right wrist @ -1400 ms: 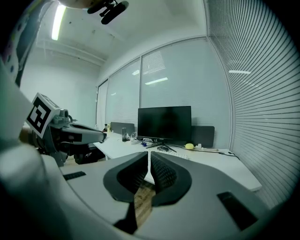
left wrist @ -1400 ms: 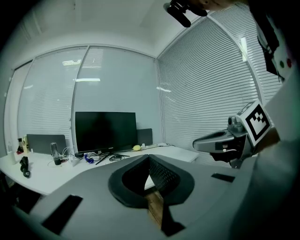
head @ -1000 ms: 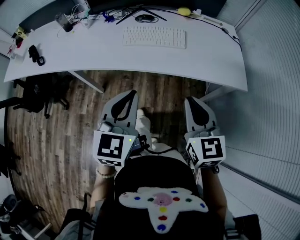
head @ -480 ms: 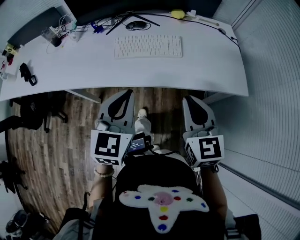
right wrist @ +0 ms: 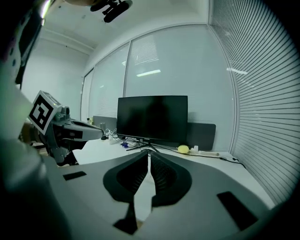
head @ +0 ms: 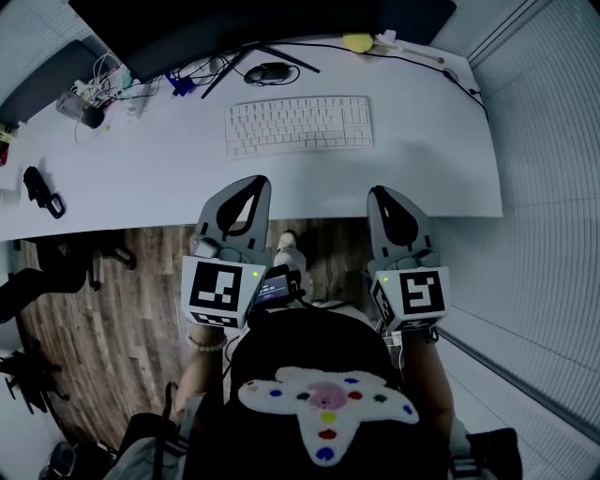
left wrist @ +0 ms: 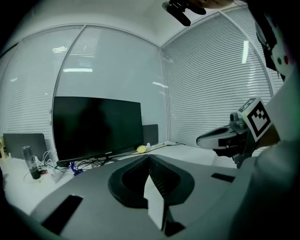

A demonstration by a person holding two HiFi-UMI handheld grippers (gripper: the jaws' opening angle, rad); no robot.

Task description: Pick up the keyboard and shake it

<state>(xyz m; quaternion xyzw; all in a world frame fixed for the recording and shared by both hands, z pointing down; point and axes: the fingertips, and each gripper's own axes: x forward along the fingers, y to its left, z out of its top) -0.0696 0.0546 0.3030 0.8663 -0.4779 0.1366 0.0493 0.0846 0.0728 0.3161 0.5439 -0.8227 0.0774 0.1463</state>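
A white keyboard (head: 298,125) lies flat on the white desk (head: 159,178), a little back from its near edge. My left gripper (head: 251,184) reaches just over that edge, below the keyboard's left half, shut and empty. My right gripper (head: 382,193) is level with it, below the keyboard's right end, also shut with nothing in it. Neither touches the keyboard. In the left gripper view the jaws (left wrist: 149,157) meet with nothing between them; the right gripper view shows the same (right wrist: 149,154). Both gripper views hide the keyboard behind the jaws.
A dark monitor (head: 244,23) stands at the back of the desk, with a mouse (head: 270,71), cables (head: 202,70) and a yellow object (head: 357,42) by its foot. A black item (head: 42,192) lies at the desk's left. Wooden floor (head: 103,309) and window blinds (head: 553,187) flank me.
The desk and keyboard have come closer and lower in the head view as I moved forward. Both grippers, still shut, have gone from over the floor to the desk's near edge.
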